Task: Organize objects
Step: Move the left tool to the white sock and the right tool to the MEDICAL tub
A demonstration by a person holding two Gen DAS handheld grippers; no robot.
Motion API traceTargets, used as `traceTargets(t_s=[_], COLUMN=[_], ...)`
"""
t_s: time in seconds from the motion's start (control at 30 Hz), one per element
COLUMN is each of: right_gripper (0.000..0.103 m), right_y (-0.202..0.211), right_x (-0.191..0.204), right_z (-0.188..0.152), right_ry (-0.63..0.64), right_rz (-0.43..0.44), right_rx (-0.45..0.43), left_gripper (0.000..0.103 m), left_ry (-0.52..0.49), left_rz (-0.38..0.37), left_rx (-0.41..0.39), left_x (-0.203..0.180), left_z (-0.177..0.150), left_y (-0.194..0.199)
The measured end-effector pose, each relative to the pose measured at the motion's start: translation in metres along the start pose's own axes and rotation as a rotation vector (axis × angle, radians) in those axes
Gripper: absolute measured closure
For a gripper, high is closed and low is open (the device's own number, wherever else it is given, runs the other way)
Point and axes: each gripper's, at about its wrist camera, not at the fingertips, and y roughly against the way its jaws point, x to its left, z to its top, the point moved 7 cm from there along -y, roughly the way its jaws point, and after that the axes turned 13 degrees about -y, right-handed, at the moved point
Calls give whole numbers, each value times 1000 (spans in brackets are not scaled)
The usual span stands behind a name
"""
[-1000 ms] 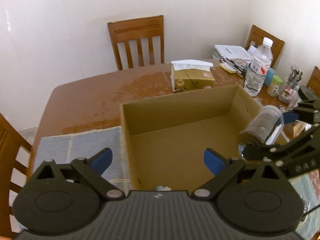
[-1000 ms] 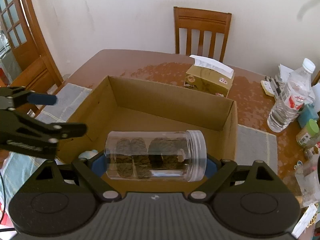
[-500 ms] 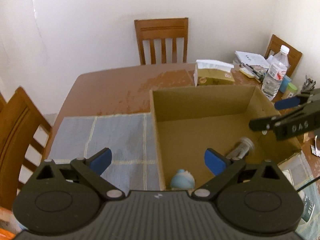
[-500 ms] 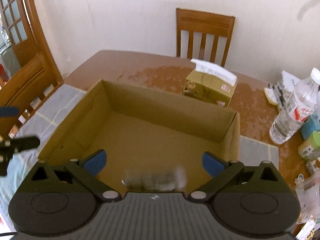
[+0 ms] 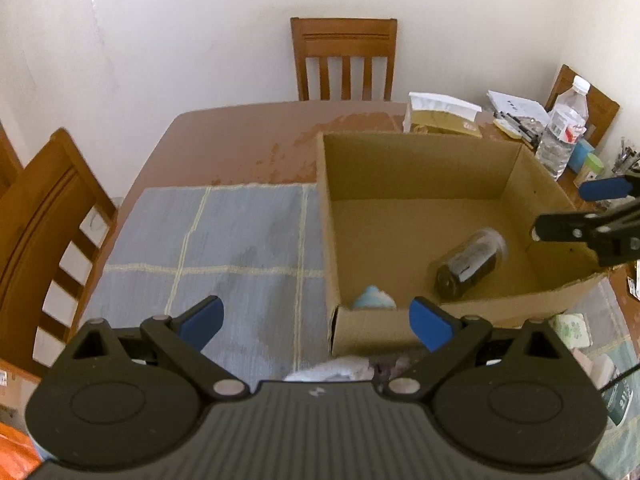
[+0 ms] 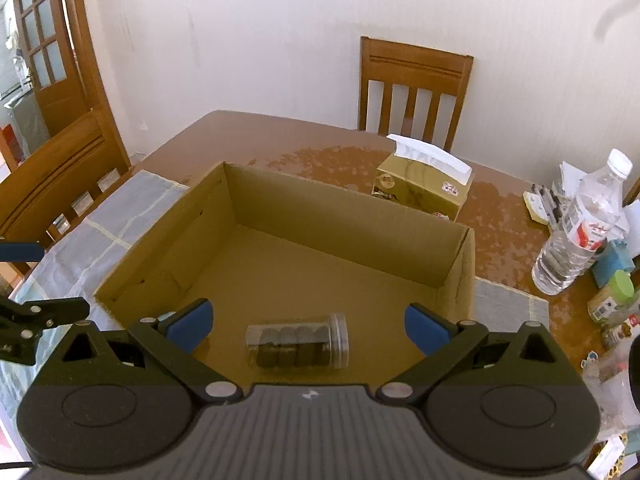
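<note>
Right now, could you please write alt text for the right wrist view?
A clear jar of dark round pieces lies on its side inside an open cardboard box on a wooden table. The right gripper hangs above it, jaws wide open. A tissue box and water bottle stand beyond.

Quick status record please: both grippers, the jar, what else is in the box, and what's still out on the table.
left gripper: open, empty, over the box's near left corner
right gripper: open, empty, above the jar
clear jar: on its side on the box floor
cardboard box: also holds a light blue object
on the table: tissue box, water bottle
</note>
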Motion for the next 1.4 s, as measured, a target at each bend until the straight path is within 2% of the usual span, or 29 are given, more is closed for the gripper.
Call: traceTargets(t_s=[0.3, 0.6, 0.93, 1.1, 1.4], right_gripper=[0, 0, 0, 0, 0], right_y=[22, 30, 38, 48, 54], right_x=[4, -1, -12, -28, -48], right_z=[-39, -86, -123, -131, -143], right_ry=[-10, -150, -298, -366, -432], right_rz=[-52, -158, -252, -310, -371], right_rx=[-20, -11, 21, 23, 28], left_gripper=[4, 4, 4, 4, 1], left_ry=[5, 9, -24, -62, -51], left_rz=[-7, -33, -116, -111, -164], left_rx=[33, 73, 59, 77, 88], left_x=[0, 10, 6, -2, 16], left_z=[-37, -65, -52, -49, -69], left_y=[-6, -16, -46, -68, -57])
